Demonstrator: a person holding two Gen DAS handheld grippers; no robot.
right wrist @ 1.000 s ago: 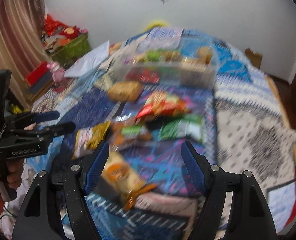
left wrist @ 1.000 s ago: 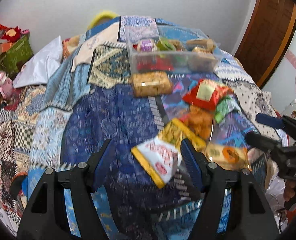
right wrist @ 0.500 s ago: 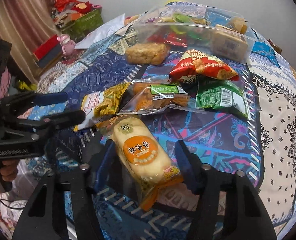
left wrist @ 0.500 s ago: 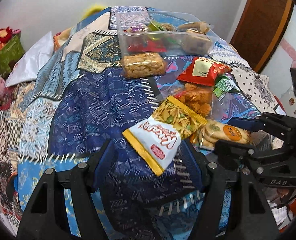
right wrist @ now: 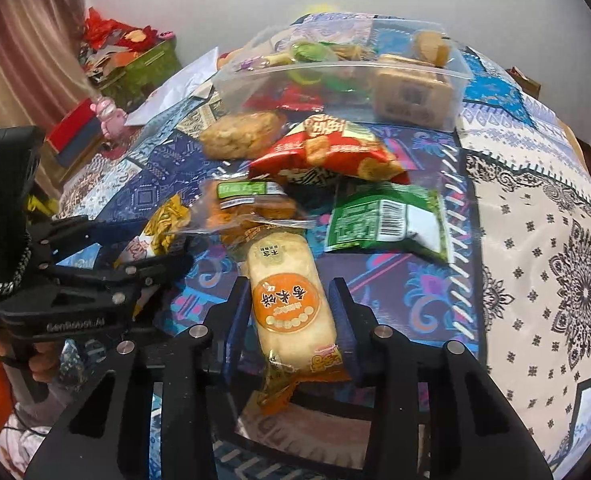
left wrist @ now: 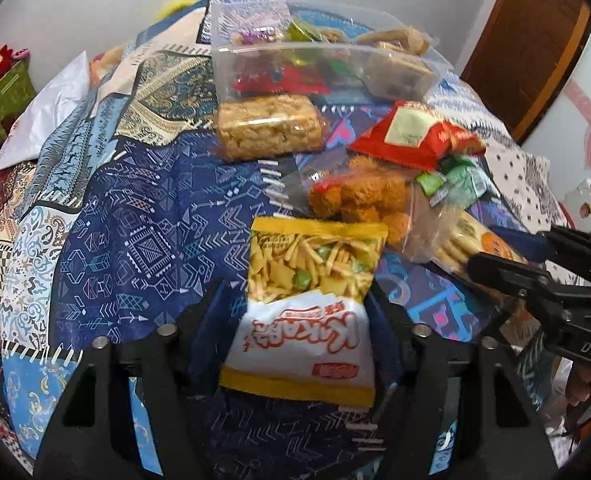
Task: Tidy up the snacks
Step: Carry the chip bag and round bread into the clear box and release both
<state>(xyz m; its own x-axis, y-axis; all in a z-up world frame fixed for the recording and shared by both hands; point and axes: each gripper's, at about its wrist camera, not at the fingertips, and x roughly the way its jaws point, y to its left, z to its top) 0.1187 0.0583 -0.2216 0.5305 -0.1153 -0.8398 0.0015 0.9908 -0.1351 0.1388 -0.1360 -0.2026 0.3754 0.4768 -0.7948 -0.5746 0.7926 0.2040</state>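
While several packets already sit in the clear plastic box (left wrist: 323, 68) at the far end of the bed (left wrist: 135, 208), most snacks are not yet sorted.

Left wrist view: left gripper (left wrist: 295, 320), jaws fairly wide on either side of the yellow-and-white crisp bag (left wrist: 307, 308); contact cannot be told. Bag lies on the bedspread, well short of the box. Between bag and box: puffed-rice block (left wrist: 269, 126), red packet (left wrist: 415, 136), clear bag of orange fried pieces (left wrist: 359, 196). Right of these: green packet (left wrist: 461, 180).

Right wrist view: right gripper (right wrist: 291, 312), jaws narrow, closed against the rice-cracker roll (right wrist: 287, 300), which rests on the bed. Ahead lie the orange fried pieces, green packet and red packet, all in the line to the box. Left gripper stands just beside, to the left; crowding between the two tools looks likely.
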